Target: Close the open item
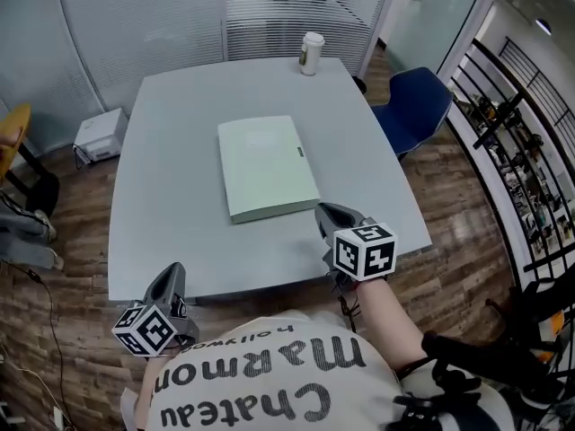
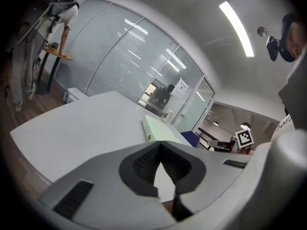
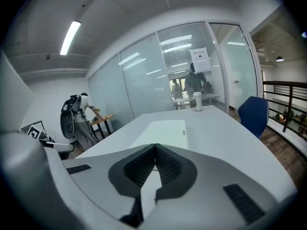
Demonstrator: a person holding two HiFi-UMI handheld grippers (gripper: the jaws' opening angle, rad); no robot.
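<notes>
A pale green folder (image 1: 267,167) lies flat on the grey table (image 1: 171,196), its cover down; it also shows as a folder (image 2: 160,131) ahead of the left jaws and as a folder (image 3: 165,131) ahead of the right ones. My left gripper (image 1: 169,275) hovers off the table's front edge at the lower left, shut with nothing in it, tips meeting (image 2: 160,145). My right gripper (image 1: 323,212) sits over the front right of the table, just short of the folder's near right corner. It is shut and empty too (image 3: 155,147).
A white paper cup (image 1: 311,53) stands at the table's far edge. A blue chair (image 1: 418,106) is off the right side. A white box (image 1: 101,133) rests on the wooden floor at the left. A person stands by a desk (image 3: 79,114) at the far left.
</notes>
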